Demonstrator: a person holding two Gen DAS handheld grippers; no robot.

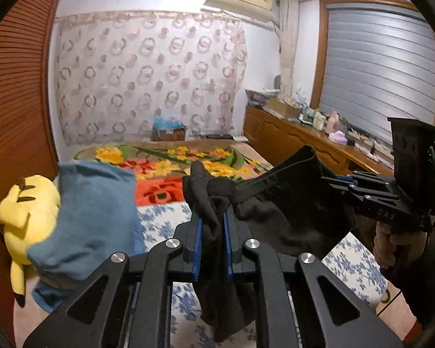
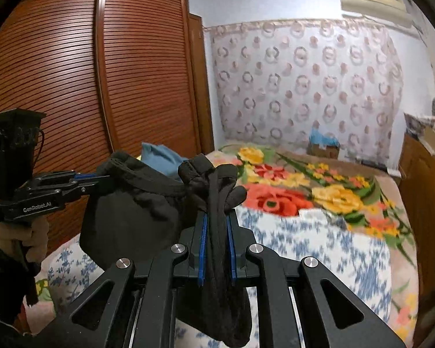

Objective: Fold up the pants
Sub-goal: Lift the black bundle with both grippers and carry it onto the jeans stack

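- The pants [image 1: 278, 203], of dark, thick-looking cloth, hang in the lower middle of both views, raised above the bed [image 1: 165, 220] and strung between the two grippers.
- The left gripper [image 1: 211, 232] is clamped on a bunched fold of the pants; cloth fills the gap between its blue pads and spills out above and below.
- The right gripper [image 2: 217, 240] is likewise closed on a gathered edge, apparently the waistband, with a dark tail hanging beneath.
- Judgement: the cloth is soft and limp, with no stiffness of its own. It sags in a pouch between the two holds and will drape wherever it is unsupported.
- Judgement: it looks moderately heavy for a garment, likely fleece or knit, not slippery and not fragile.
- Judgement: the best holds are at the waistband corners and the hems, where seams give bulk; a bunched mid-panel hold invites creases and uneven folds.
- A blue pillow [image 1: 84, 220] and a yellow plush toy [image 1: 29, 211] lie at the left of the bed.
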